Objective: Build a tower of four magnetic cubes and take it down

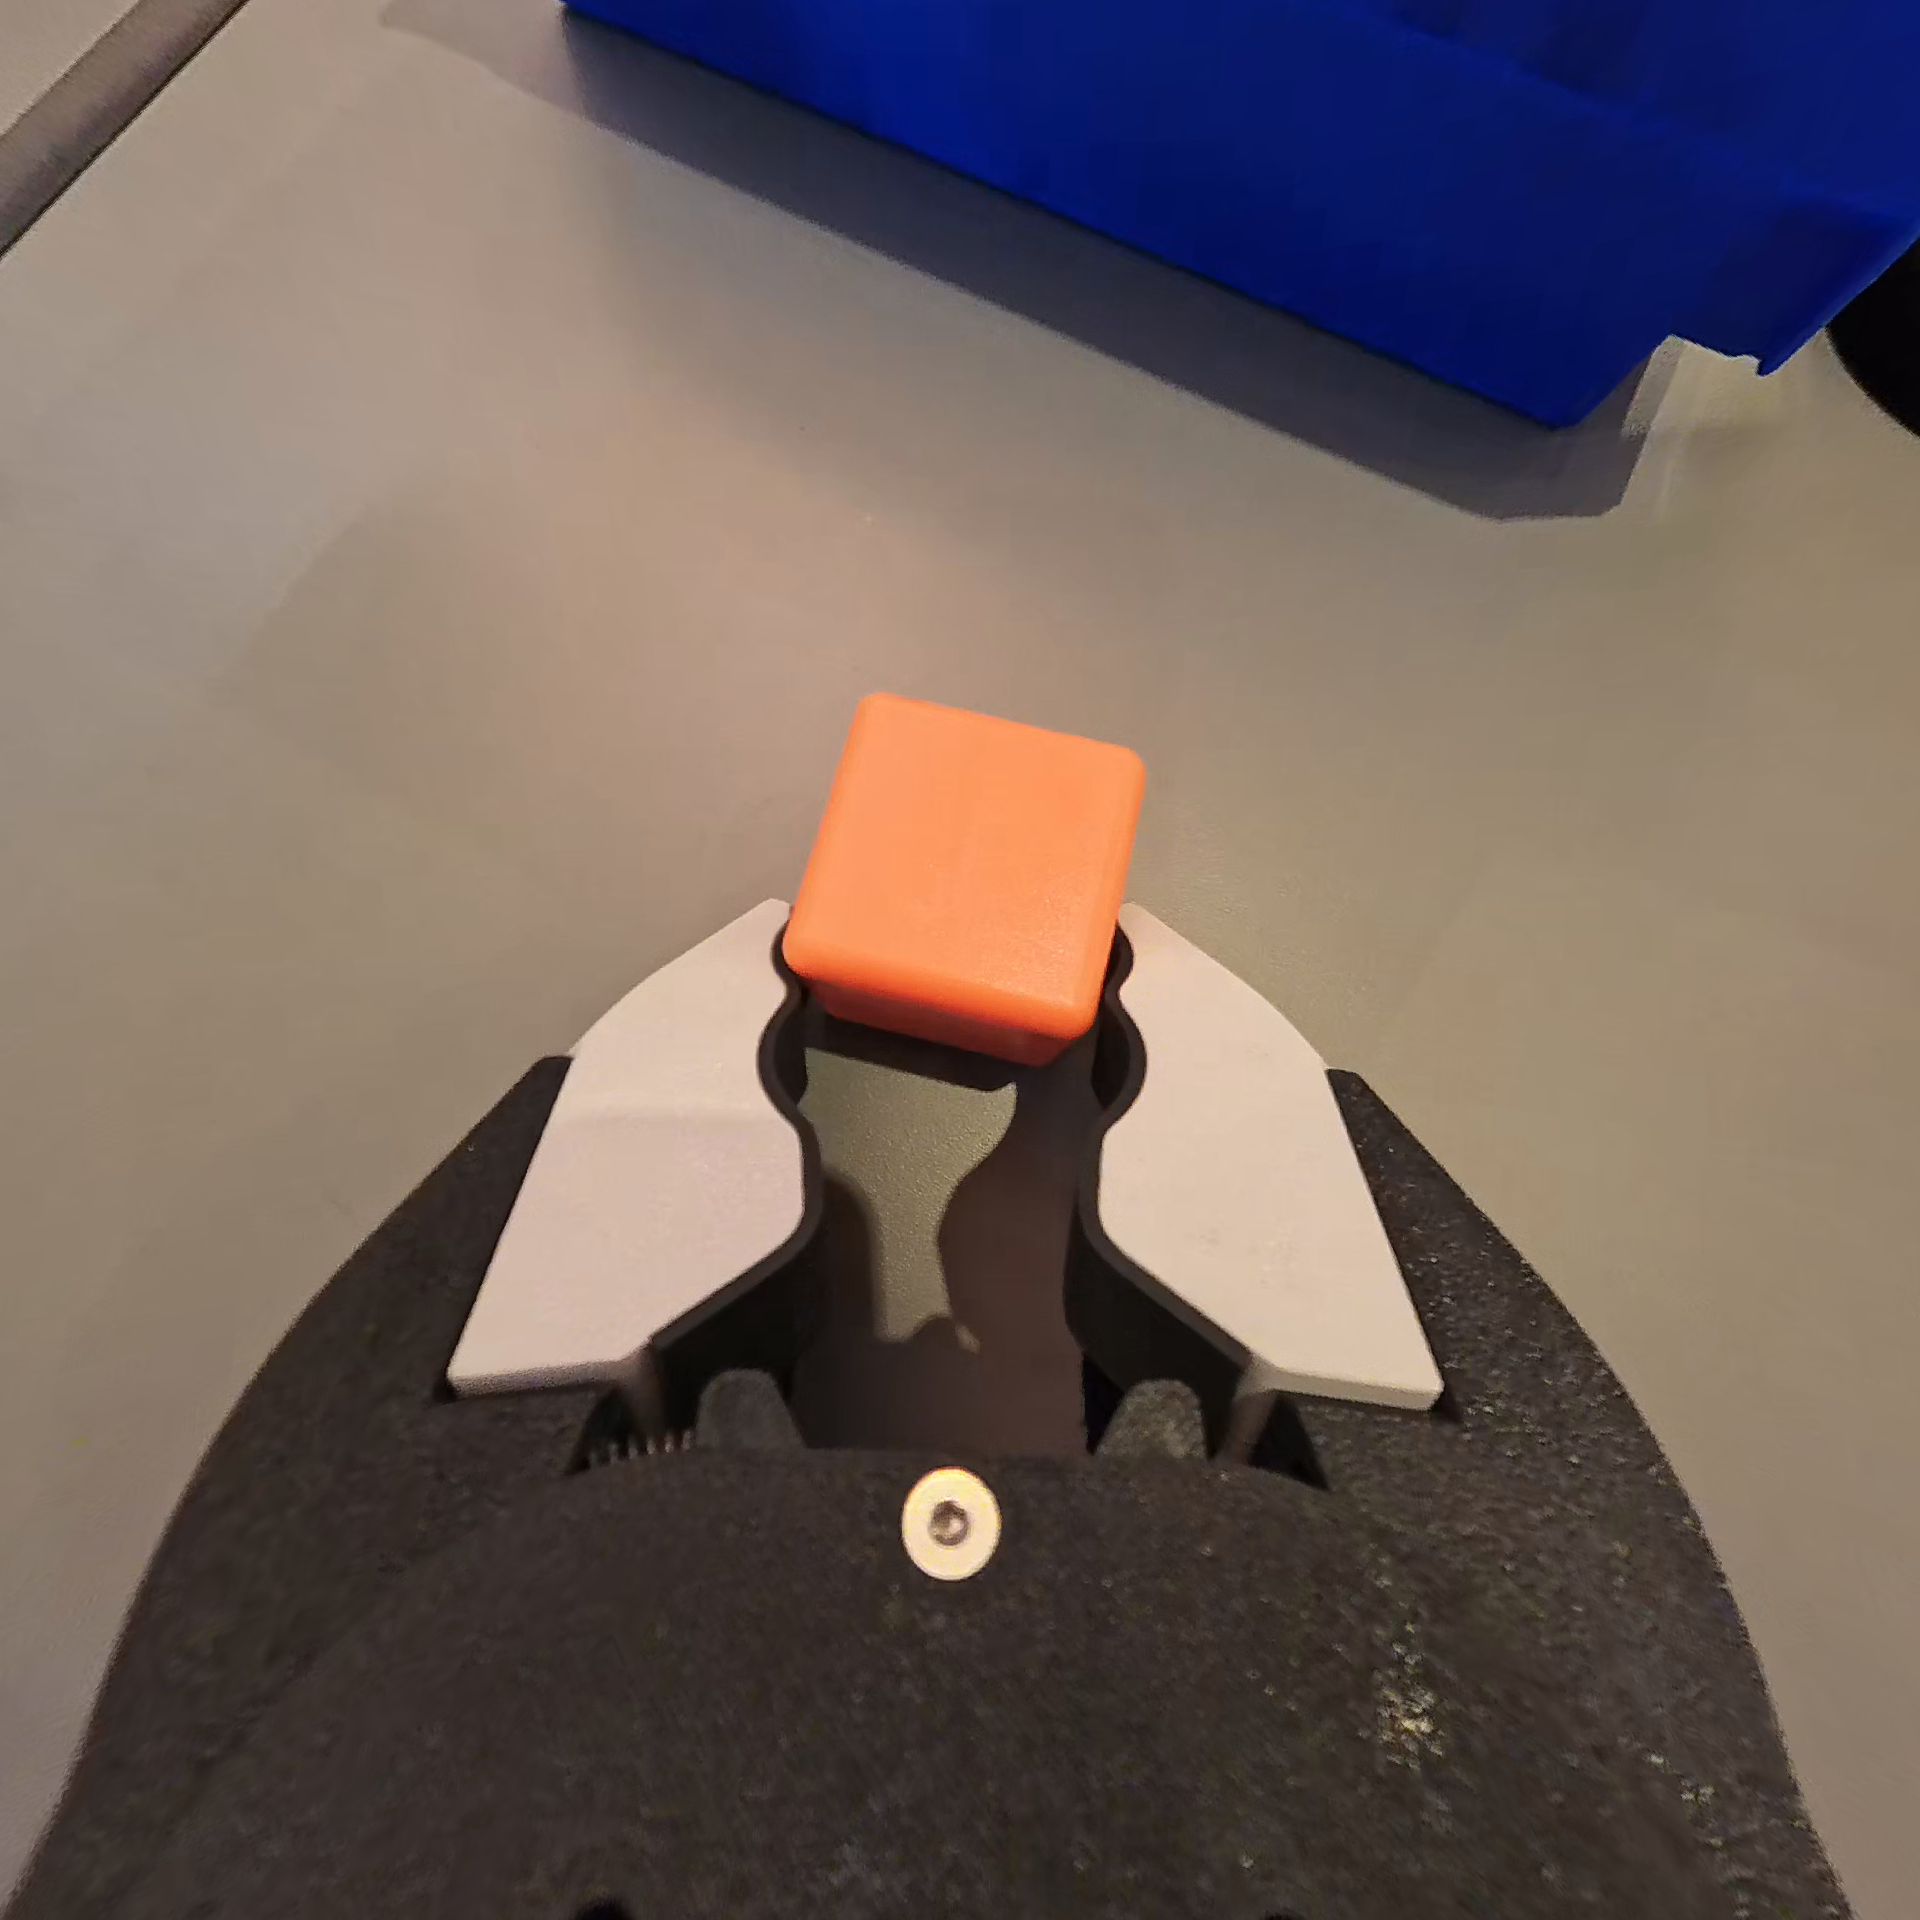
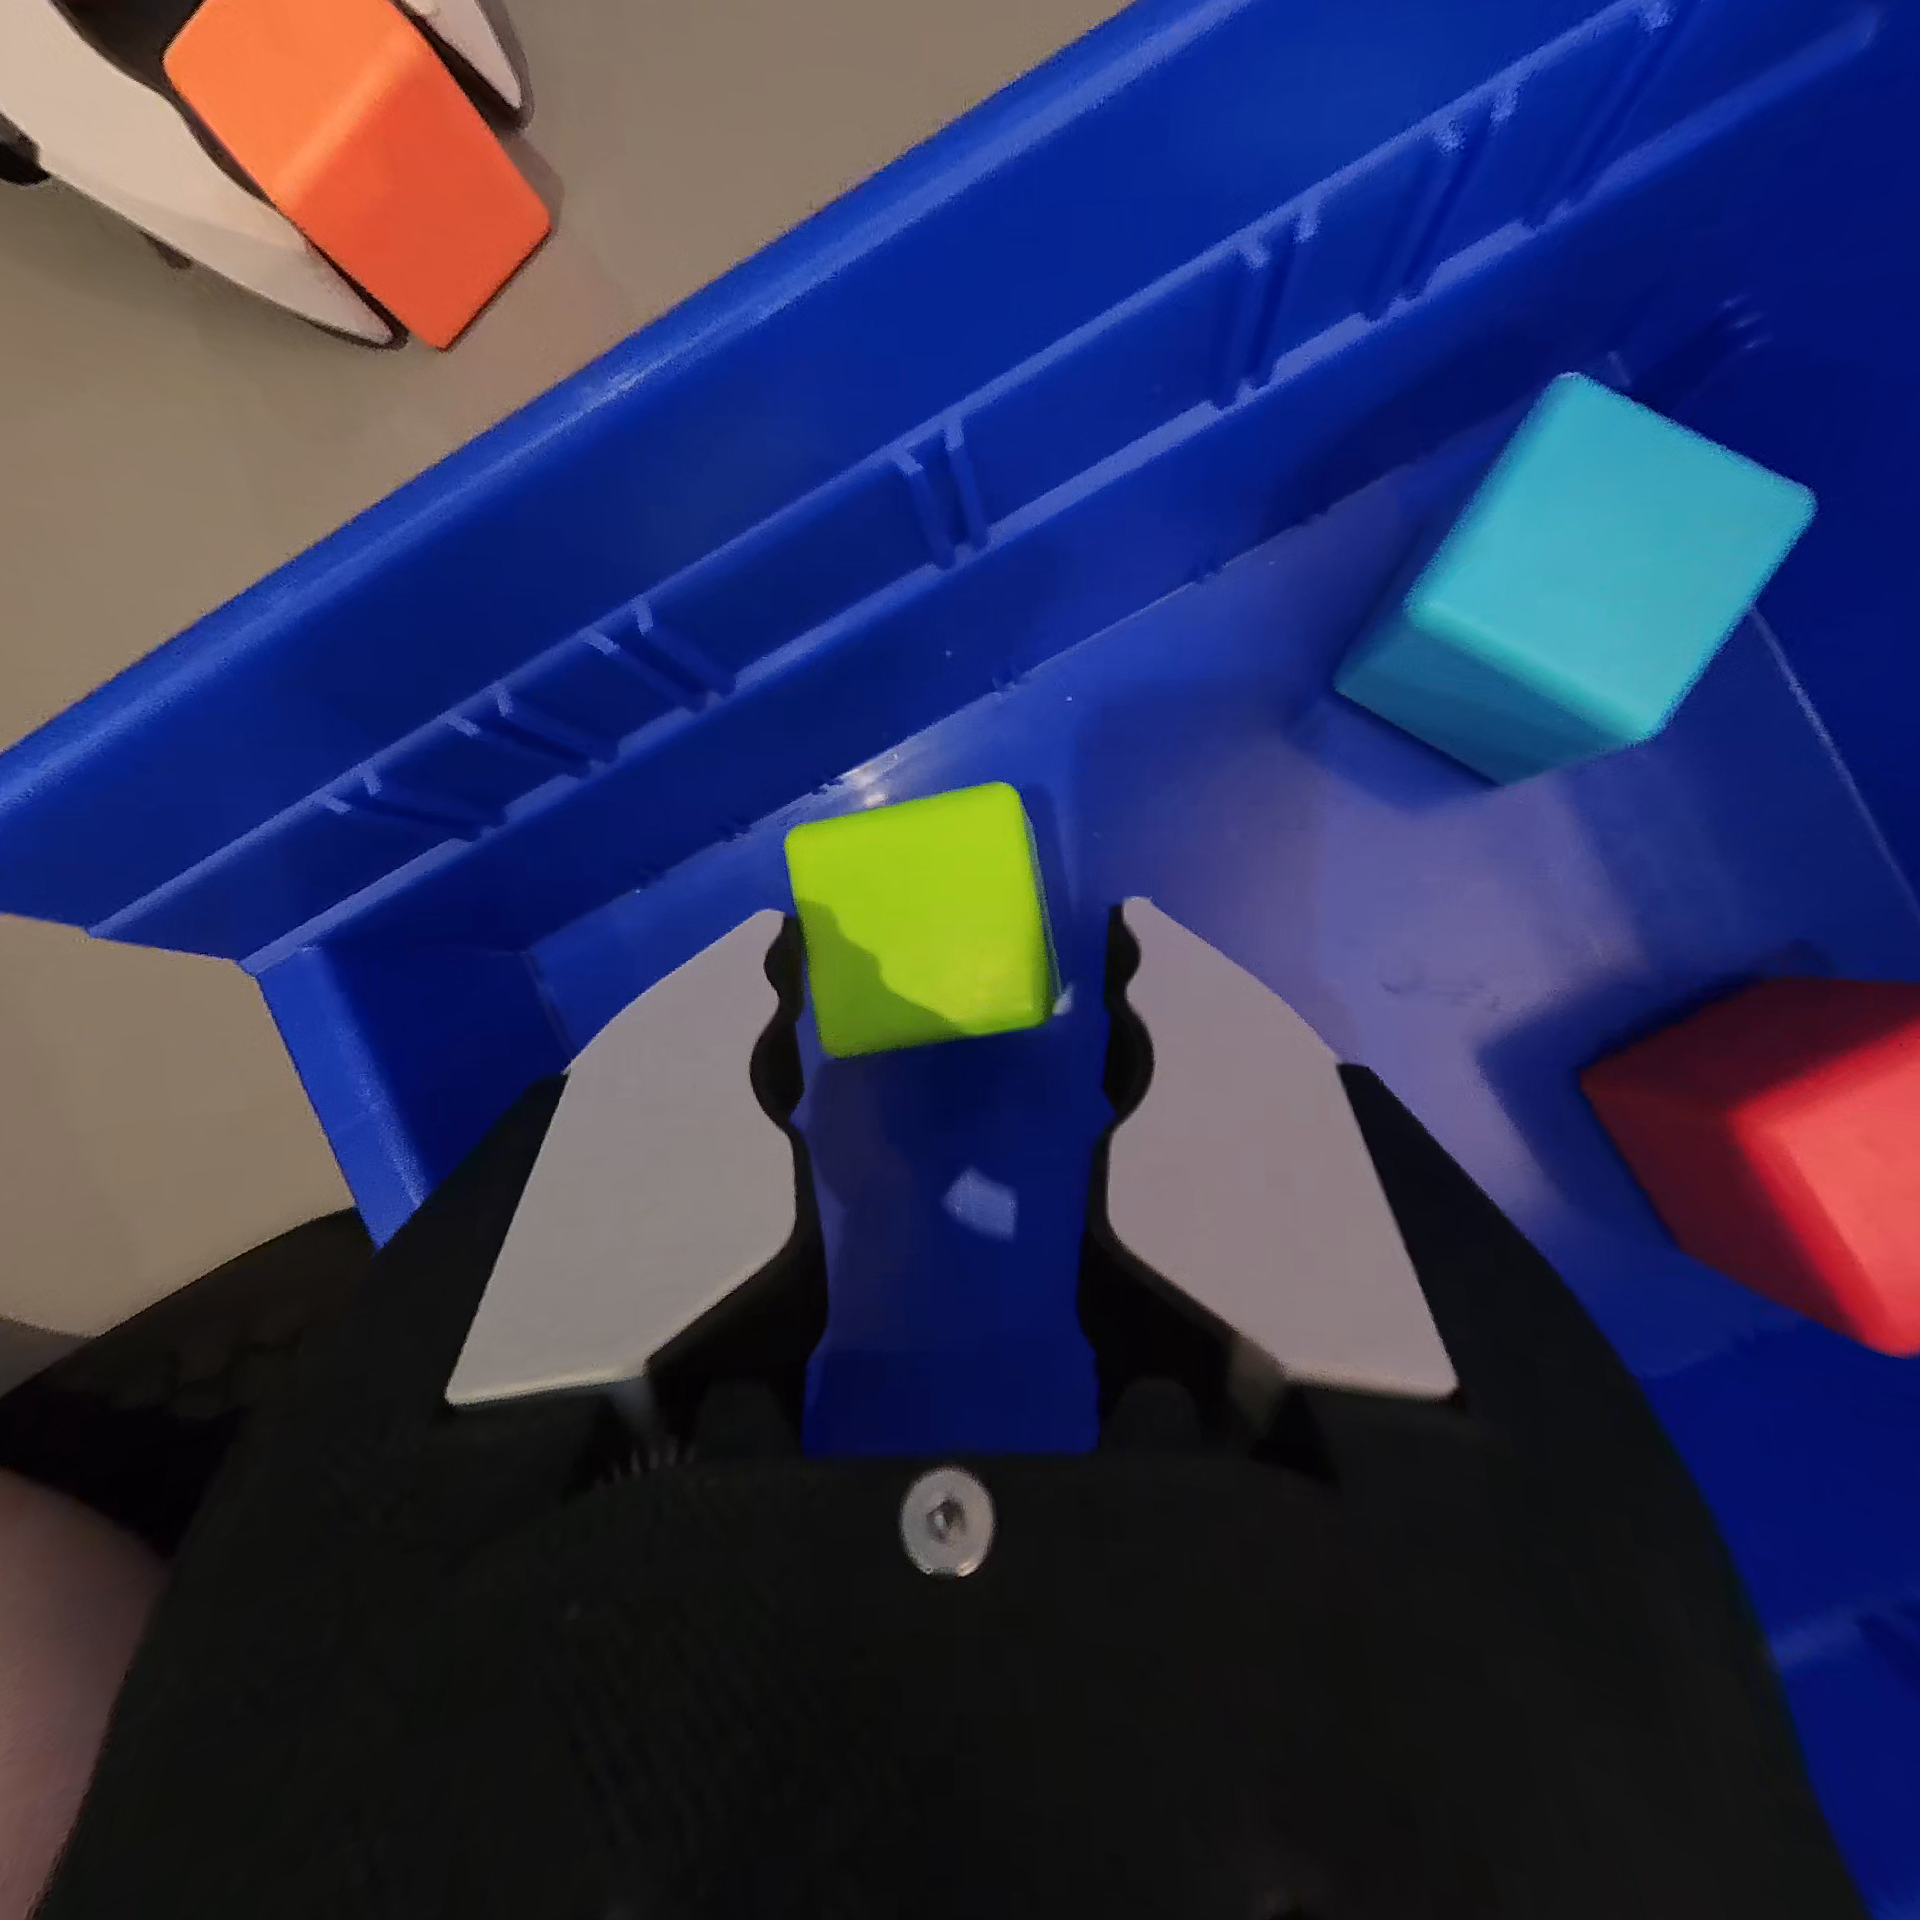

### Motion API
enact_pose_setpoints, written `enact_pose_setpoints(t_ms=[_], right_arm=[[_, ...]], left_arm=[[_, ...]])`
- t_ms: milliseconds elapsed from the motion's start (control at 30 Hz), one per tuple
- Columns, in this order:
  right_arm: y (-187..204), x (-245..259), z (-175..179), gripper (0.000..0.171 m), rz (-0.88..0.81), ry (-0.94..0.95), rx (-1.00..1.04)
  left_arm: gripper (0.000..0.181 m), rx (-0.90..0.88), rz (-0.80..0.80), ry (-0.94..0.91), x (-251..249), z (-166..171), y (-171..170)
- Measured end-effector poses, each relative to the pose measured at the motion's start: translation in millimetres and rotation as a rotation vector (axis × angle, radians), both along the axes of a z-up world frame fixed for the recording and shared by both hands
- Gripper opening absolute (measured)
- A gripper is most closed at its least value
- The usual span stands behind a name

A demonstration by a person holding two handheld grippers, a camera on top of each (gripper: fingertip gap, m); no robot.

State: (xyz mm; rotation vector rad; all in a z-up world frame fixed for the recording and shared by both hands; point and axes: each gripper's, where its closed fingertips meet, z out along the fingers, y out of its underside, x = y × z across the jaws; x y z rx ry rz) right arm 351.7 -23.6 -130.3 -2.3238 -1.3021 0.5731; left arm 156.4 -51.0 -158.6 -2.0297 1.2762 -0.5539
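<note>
The chief risk, as I judge it, is lying with the right gripper [image 2: 951, 961]; its jaws are standing a little wider than the lime-green plastic cube [image 2: 920, 920] sitting between the fingertips, with the left finger touching or nearly touching the cube's side and a sliver of gap showing on the right; if they are closing off-centre, the cube could be twisting or skating across the smooth floor of the blue plastic bin [image 2: 727, 499], close to its ribbed wall; whether the fingers are already bearing on the cube I cannot tell. The magnets are adding a second hazard; the turquoise plastic cube [image 2: 1579, 582] and the red plastic cube [image 2: 1787, 1153] are resting apart on the bin floor, and a cube passing near one could be snapping onto it.

The left gripper [image 1: 951, 935] is pinching the orange plastic cube [image 1: 961, 873] with jaws narrowed to the cube's width, both grey fingertips pressing its sides; it is gripping only the near part, so the cube could be pivoting; it is hanging over the grey tabletop [image 1: 416, 520] beside the bin, where no tower is standing yet.
</note>
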Motion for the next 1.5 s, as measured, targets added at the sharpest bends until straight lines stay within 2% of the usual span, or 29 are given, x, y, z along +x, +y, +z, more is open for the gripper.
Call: enact_pose_setpoints(t_ms=[133,300,367,467,567,633,700,767,833,900,967,1000,1200,1333,1400,1467,1500], right_arm=[[-1.0,7.7,24.9,0.058,-0.034,0.011,0.063],[7.5,15.5,85.9,0.056,-0.123,0.017,0.288],[11.1,7.2,118.7,0.055,-0.192,0.065,0.352],[7.4,-33.0,161.8,0.055,-0.233,0.230,0.348],[1.9,-95.1,181.1,0.060,-0.245,0.454,0.180],[-3.8,-139.8,181.2,0.065,-0.215,0.600,0.007],[-7.9,-173.2,172.8,0.069,-0.189,0.661,-0.136],[-11.6,-195.8,161.0,0.073,-0.180,0.672,-0.224],[-15.3,-207.6,139.1,0.081,-0.188,0.595,-0.289],[-19.8,-216.5,127.1,0.076,-0.176,0.574,-0.350],[-24.9,-224.4,126.6,0.051,-0.141,0.612,-0.418],[-26.2,-225.9,126.0,0.050,-0.134,0.620,-0.448],[-26.6,-220.3,112.6,0.049,-0.115,0.532,-0.434],[-22.8,-199.3,120.4,0.049,-0.112,0.487,-0.365],[-12.6,-156.8,129.8,0.049,-0.164,0.392,-0.227],[10.4,-81.0,125.1,0.049,-0.374,0.206,-0.042],[15.3,-37.6,113.5,0.048,-0.505,0.085,-0.019]], left_arm=[[0.053,0.000,0.000,0.001,0.8,-0.2,0.1],[0.051,0.044,0.028,-0.027,0.3,8.9,5.6],[0.051,0.085,0.045,-0.071,0.1,27.5,8.5],[0.052,0.174,0.064,-0.138,-3.3,66.6,10.4],[0.052,0.251,0.090,-0.267,-6.6,111.3,7.8],[0.052,0.294,0.102,-0.337,-8.7,132.6,4.7],[0.052,0.339,0.094,-0.358,-9.4,142.9,1.5],[0.052,0.393,0.100,-0.337,-11.3,145.3,2.2],[0.052,0.424,0.101,-0.314,-11.7,144.5,2.0],[0.052,0.445,0.099,-0.308,-10.6,145.1,0.8],[0.052,0.461,0.096,-0.292,-9.7,144.5,0.0],[0.052,0.459,0.093,-0.270,-9.5,141.4,0.2],[0.053,0.407,0.085,-0.250,-5.0,128.4,-1.8],[0.063,0.396,0.090,-0.261,-4.7,130.8,-2.9],[0.064,0.380,0.093,-0.268,-6.9,132.9,-2.8],[0.063,0.365,0.109,-0.259,-11.6,133.3,0.4],[0.063,0.356,0.114,-0.254,-13.9,133.0,2.2]])
